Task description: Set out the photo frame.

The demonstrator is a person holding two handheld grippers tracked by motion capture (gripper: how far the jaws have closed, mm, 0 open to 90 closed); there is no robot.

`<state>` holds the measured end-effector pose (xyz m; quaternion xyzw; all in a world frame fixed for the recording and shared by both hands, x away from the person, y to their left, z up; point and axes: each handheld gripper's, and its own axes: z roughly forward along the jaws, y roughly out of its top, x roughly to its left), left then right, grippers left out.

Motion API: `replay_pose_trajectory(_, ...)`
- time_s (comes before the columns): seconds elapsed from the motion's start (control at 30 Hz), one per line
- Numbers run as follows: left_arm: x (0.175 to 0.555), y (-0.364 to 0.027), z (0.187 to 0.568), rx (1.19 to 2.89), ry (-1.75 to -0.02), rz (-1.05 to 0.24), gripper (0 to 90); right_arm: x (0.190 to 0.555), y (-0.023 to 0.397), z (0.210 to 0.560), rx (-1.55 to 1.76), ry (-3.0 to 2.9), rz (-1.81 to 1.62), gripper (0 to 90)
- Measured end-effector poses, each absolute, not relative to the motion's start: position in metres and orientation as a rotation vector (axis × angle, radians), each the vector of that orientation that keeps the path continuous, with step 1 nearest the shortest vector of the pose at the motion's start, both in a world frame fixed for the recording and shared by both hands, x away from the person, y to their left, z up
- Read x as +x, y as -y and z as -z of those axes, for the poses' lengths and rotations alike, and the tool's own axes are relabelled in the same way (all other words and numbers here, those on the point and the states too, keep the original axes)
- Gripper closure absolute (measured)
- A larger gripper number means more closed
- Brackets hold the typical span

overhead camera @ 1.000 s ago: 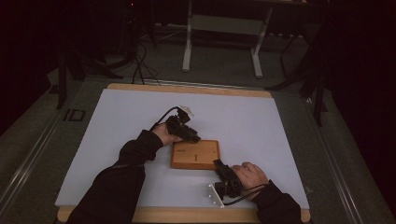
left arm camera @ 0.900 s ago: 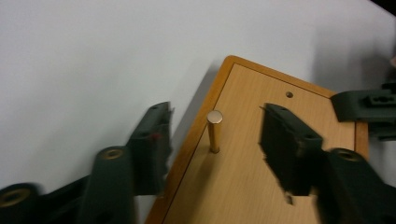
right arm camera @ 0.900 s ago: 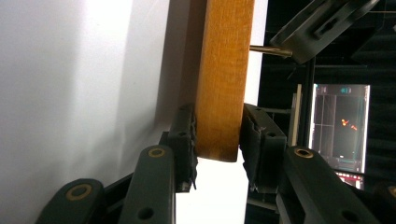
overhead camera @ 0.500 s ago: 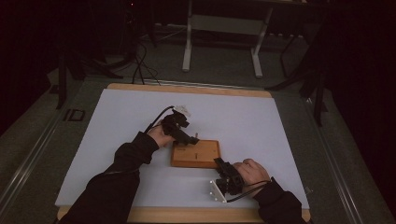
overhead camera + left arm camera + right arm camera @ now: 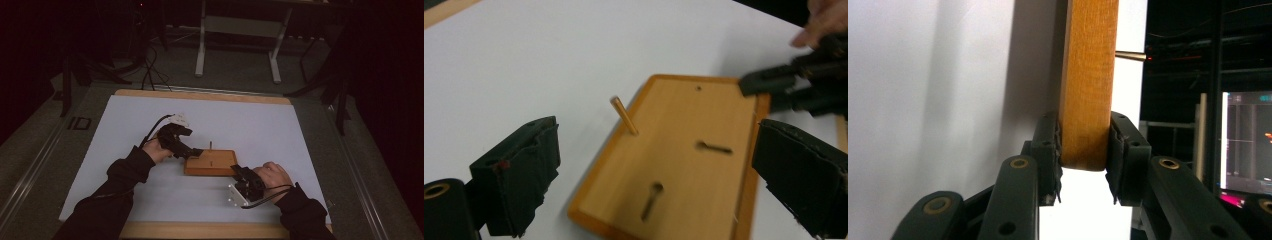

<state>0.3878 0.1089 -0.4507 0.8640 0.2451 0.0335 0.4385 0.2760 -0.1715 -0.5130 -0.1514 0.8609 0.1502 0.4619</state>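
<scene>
Left gripper [image 5: 659, 165] jaws just popped wide open w/ nothing between them, so the peg [image 5: 624, 116] is let go and stands tilted in the board [image 5: 210, 162], mid-mat. Right gripper [image 5: 1083, 155] pinches the board's near edge, so I'd guess the peg's seated and another comes next.

The left gripper [image 5: 192, 150], low over the wooden board [image 5: 210, 163] a second ago, has lifted back toward the board's left edge, its jaws having just opened with nothing between them.
</scene>
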Motion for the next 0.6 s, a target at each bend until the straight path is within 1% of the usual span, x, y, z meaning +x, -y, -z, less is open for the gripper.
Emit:
replay_pose_trajectory(0.4, 0.354, -0.148, 0.442, 2.091, -0.611, -0.110, 5.7, 0.297, 0.174, 0.490, -0.381, -2.228, -0.387, 69.8)
replay_pose_trajectory(0.6, 0.335, -0.160, 0.442, 2.099, -0.585, -0.108, 5.7, 0.305, 0.174, 0.482, -0.373, -2.275, -0.411, 69.9)
